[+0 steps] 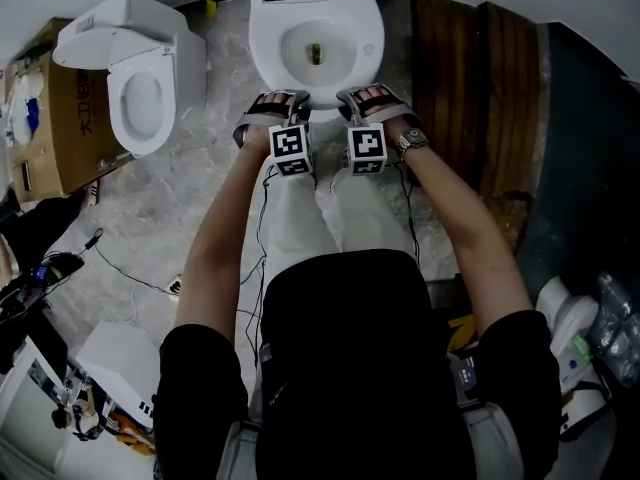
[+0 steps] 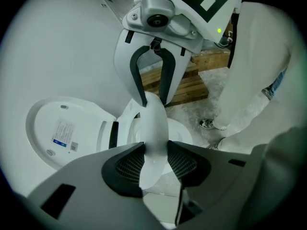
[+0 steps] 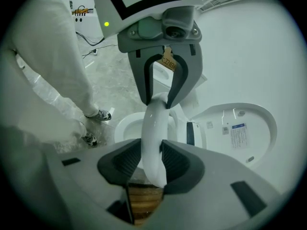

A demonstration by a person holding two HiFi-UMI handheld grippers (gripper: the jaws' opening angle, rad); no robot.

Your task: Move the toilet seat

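Jaws of left gripper (image 1: 268, 101) and right gripper (image 1: 377, 96) pinching glossy white plastic toilet seat (image 2: 154, 123) at front edge; seemingly mid-lift; next, raise evenly.

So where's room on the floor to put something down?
The bare floor between the spare toilet and the main toilet is free, and so is the wooden pallet on the right. It's crowded by the cables at lower left, and where the left gripper and right gripper clamp the toilet seat.

Left arm (image 1: 222, 223) and right arm (image 1: 462, 213) stretch forward, parallel; left gripper (image 1: 272, 104) and right gripper (image 1: 374, 99) point steeply down, jaws of each pressed on the seat (image 2: 154, 124)
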